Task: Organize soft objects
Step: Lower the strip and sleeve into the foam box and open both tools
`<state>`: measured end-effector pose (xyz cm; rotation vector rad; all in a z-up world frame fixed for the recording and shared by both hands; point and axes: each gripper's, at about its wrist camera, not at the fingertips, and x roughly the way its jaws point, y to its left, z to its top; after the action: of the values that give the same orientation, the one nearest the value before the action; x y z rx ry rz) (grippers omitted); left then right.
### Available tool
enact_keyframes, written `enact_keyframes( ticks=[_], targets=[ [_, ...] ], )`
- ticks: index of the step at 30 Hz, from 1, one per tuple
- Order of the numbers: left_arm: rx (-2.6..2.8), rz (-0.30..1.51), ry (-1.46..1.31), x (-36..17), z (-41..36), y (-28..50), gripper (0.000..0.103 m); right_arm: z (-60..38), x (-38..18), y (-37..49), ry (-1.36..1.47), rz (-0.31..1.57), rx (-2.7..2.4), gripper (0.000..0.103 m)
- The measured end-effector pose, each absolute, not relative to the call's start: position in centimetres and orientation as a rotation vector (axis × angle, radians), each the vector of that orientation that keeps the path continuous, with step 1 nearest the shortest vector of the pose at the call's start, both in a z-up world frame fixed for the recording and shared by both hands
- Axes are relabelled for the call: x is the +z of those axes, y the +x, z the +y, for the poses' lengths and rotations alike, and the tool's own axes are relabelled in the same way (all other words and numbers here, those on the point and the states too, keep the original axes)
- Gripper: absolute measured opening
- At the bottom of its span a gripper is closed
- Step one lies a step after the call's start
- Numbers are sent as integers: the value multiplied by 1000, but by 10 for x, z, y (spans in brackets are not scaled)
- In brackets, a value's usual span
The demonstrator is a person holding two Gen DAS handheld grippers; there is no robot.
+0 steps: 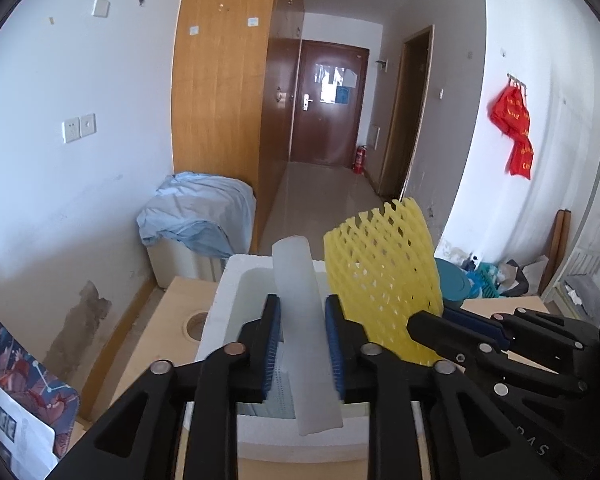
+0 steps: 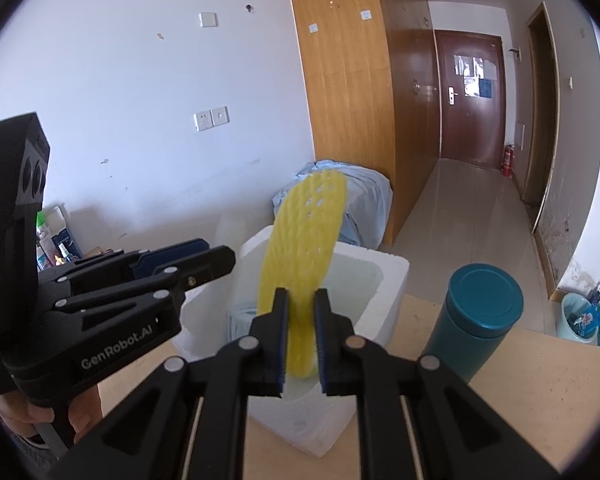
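Black hand-held gripper [image 1: 302, 344], blue pads [image 1: 274, 344], silver rivets.

The left tool [image 1: 302, 340] reaches over a white foam box [image 1: 228, 292] on the surface [image 1: 180, 296]. A white foam strip [image 1: 300, 320] stands tilted between its blue pads [image 1: 274, 344], with slight gaps showing at both sides. To its right, the right tool [image 1: 432, 330] grips a yellow foam net [image 1: 380, 276], upright beside the box. Behind the net stands a teal cup [image 1: 454, 284]. Further back, a blue cloth [image 1: 198, 216] drapes a bin.
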<state>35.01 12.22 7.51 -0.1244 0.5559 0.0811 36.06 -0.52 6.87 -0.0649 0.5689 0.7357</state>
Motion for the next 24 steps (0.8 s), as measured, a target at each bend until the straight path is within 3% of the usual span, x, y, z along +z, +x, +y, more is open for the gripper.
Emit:
enact_keyframes(
  ticks=[2, 6, 9, 15, 24],
  targets=[
    [89, 556, -128, 75, 123, 351, 27, -5, 67, 362, -67, 574, 737, 15],
    [97, 555, -126, 75, 122, 351, 51, -4, 67, 363, -68, 579, 739, 16],
    [101, 541, -122, 76, 121, 348, 59, -5, 68, 364, -67, 579, 738, 16],
    [125, 532, -117, 78, 122, 346, 66, -3, 65, 366, -63, 585, 739, 15],
    [128, 543, -117, 75, 122, 349, 67, 5, 58, 370, -63, 599, 756, 16]
  ],
)
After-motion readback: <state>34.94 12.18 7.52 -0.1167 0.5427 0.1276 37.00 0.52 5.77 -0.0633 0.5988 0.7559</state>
